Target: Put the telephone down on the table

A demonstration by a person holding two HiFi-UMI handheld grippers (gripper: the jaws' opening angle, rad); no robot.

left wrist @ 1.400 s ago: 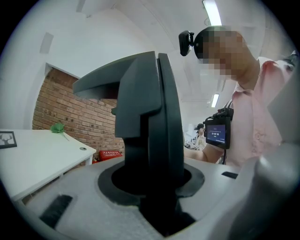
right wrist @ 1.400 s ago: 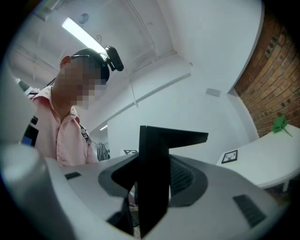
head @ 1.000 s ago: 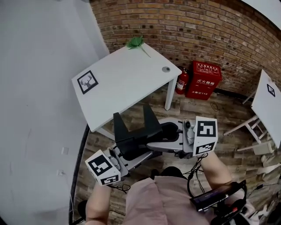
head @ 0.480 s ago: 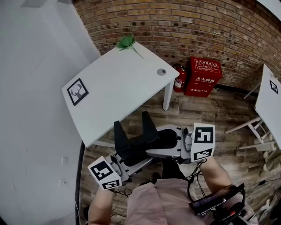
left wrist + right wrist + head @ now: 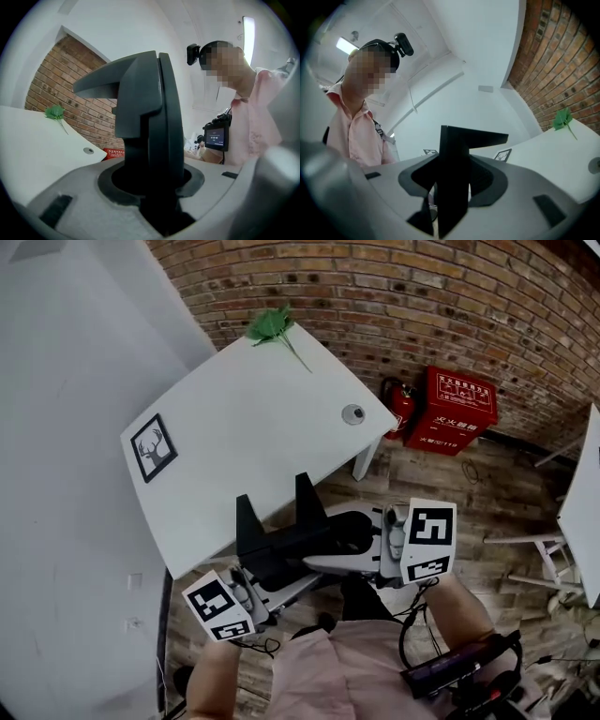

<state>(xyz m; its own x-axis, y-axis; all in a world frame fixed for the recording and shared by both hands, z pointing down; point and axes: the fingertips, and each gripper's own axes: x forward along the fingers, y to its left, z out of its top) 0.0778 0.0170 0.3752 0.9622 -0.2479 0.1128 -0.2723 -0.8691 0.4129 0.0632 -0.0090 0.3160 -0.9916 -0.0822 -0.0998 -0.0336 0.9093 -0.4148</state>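
left gripper [image 5: 277,585]: clamped on telephone [image 5: 281,542]
right gripper [image 5: 328,561]: clamped on it too
change: telephone carried closer to table [image 5: 253,427], now at its edge
task: not set down yet

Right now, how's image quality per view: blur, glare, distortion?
Head view: sharp, evenly lit, fisheye bows the brick wall. Left gripper view: black vignette, telephone close and soft, ceiling light blown out. Right gripper view: same vignette, telephone a dark silhouette.
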